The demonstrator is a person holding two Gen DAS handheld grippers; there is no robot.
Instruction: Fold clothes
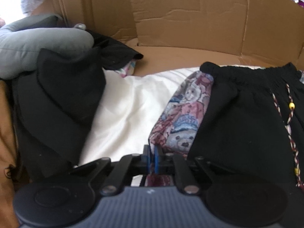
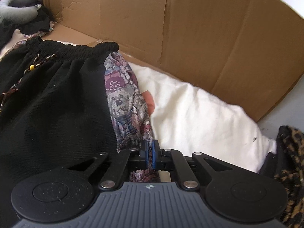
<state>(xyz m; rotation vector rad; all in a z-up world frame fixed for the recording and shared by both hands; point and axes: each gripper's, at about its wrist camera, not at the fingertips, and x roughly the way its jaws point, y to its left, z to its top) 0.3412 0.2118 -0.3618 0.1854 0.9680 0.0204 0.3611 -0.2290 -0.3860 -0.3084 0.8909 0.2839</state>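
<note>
Black shorts (image 1: 243, 117) with teddy-bear patterned side panels (image 1: 182, 117) lie flat on a white cushion (image 1: 129, 106), waistband away from me, a braided drawstring with a yellow bead (image 1: 291, 105) down the front. My left gripper (image 1: 152, 157) is shut on the lower edge of the left bear panel. In the right wrist view the same shorts (image 2: 53, 110) lie left of centre, and my right gripper (image 2: 150, 156) is shut on the lower edge of the right bear panel (image 2: 125, 110), the blue pads pinching the fabric.
Cardboard walls (image 1: 190, 17) enclose the far side. A heap of black garments (image 1: 62, 95) and a grey padded one (image 1: 38, 45) lies at the left. A leopard-print cloth (image 2: 290, 171) sits at the right edge. White cushion (image 2: 199, 114) shows right of the shorts.
</note>
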